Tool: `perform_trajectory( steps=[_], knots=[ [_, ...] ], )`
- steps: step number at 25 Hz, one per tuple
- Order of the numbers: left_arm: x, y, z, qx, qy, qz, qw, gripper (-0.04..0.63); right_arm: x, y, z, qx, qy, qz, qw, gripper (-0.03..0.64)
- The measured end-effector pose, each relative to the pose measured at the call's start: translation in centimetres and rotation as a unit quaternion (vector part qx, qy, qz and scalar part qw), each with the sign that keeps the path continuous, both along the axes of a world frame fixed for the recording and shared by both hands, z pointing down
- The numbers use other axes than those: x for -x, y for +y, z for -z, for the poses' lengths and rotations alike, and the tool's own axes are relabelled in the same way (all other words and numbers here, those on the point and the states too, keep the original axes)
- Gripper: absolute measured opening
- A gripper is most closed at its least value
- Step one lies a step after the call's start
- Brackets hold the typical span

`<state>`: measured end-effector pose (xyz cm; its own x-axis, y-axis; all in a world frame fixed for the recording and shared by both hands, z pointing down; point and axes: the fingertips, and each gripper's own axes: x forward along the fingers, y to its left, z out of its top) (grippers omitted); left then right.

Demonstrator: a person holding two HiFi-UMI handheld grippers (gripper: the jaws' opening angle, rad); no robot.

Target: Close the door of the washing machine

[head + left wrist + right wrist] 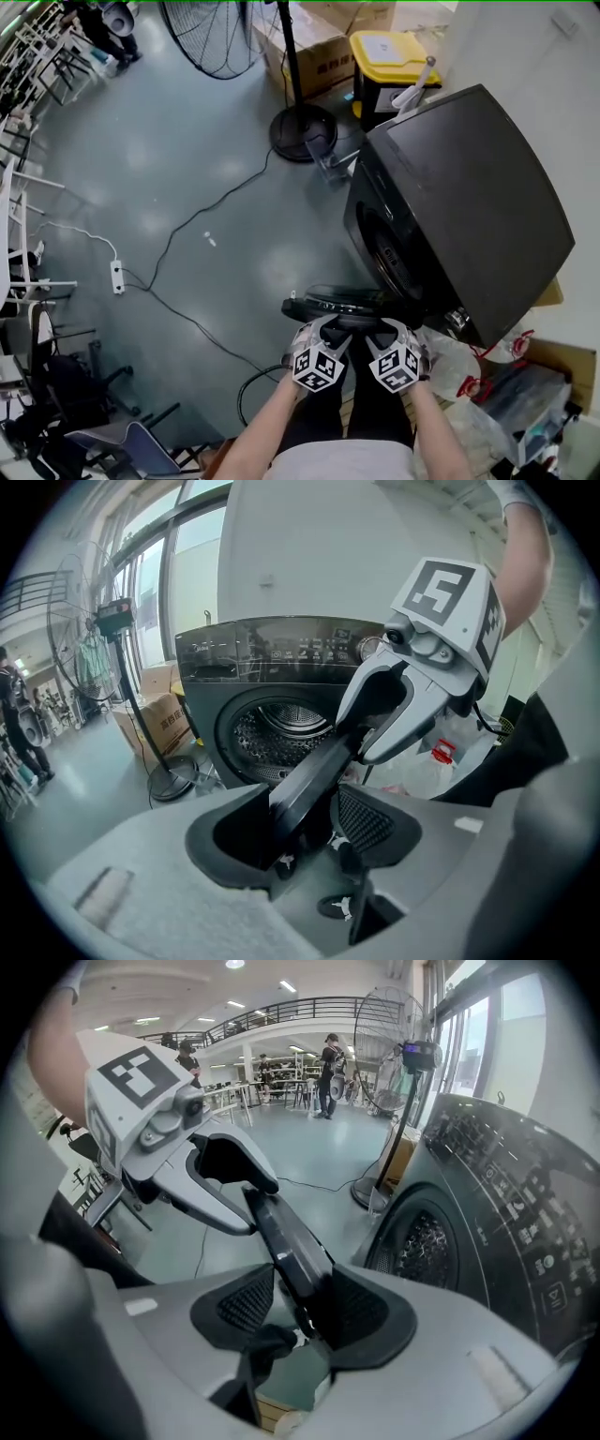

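Currently: door [342, 302] swung out, lower centre, beside washing machine [469, 187] drum opening. Left gripper [323, 326] and right gripper [382, 328]: jaws spread, straddling door rim, unclamped. Risk: rim likely slips from loose jaws mid-push, leaving door unlatched.

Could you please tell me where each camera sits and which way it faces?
Head view: on the person's head, looking down at the washing machine, its open door, left claw, right claw, forearms.
Left gripper view: on the left claw, facing the drum; door edge between its jaws; right claw and arm show.
Right gripper view: on the right claw, facing the hall, washing machine at right; left claw shows.
All three share the door.
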<state>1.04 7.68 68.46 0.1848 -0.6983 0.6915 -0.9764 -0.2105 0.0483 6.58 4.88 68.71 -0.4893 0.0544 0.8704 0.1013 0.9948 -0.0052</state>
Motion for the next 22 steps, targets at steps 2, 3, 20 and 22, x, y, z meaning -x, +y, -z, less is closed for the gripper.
perform_trajectory(
  steps=[2, 3, 20, 22],
  knots=[
    [0.2, -0.5, -0.1, 0.002, 0.004, -0.003, 1.0000, 0.229, 0.2, -0.4, -0.1, -0.004, -0.004, -0.004, 1.000, 0.190],
    [0.3, -0.7, -0.1, 0.002, 0.005, -0.006, 1.0000, 0.229, 0.2, -0.5, -0.1, -0.006, -0.006, -0.006, 1.000, 0.190],
    [2.1, -3.3, 0.3, -0.014, 0.014, -0.059, 0.9981, 0.235, 1.6, -2.5, 0.4, -0.026, -0.050, -0.059, 0.997, 0.187],
    [2.3, -4.0, 0.3, -0.017, 0.014, -0.067, 0.9975, 0.236, 1.8, -3.0, 0.4, -0.027, -0.054, -0.068, 0.996, 0.187]
  ],
)
